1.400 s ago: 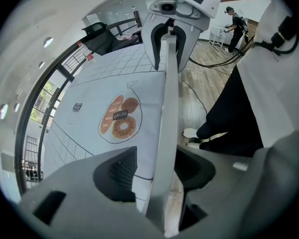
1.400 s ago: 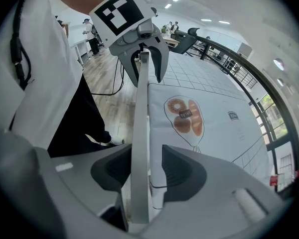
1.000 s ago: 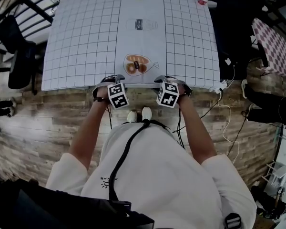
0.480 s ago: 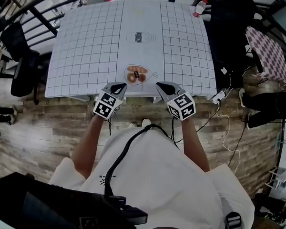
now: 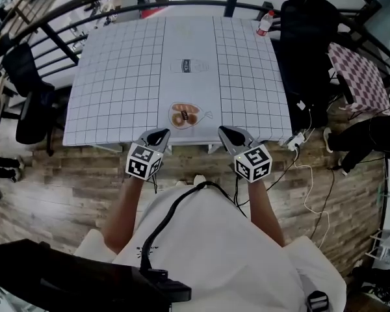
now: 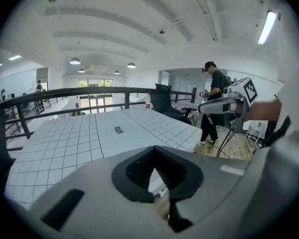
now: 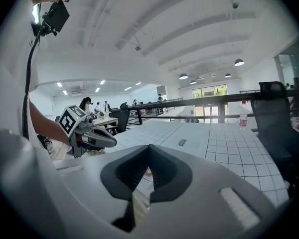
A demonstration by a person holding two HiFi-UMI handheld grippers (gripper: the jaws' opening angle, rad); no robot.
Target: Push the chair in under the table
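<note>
The table (image 5: 117, 77) wears a white cloth with a black grid and fills the upper middle of the head view. No chair shows at its near edge; whether one stands beneath I cannot tell. My left gripper (image 5: 161, 134) hovers just over that near edge, jaws shut and empty. My right gripper (image 5: 223, 130) hangs beside it, also shut on nothing. In the left gripper view the shut left gripper (image 6: 154, 158) points across the table (image 6: 65, 138), with the right gripper (image 6: 224, 106) at the right. The right gripper view shows its own shut right gripper (image 7: 148, 156) and the left gripper (image 7: 89, 136).
A black office chair (image 5: 305, 38) stands at the table's right side, another black chair (image 5: 26, 90) at its left. A bottle (image 5: 264, 23) stands on the far right corner. A dark railing (image 5: 84, 5) runs behind. White cables (image 5: 305, 168) lie on the wooden floor. A person (image 6: 217, 98) stands at the right.
Both grippers have risen from below the table's near edge to just above it, rolled over so their marker cubes face up, and their jaws have closed.
</note>
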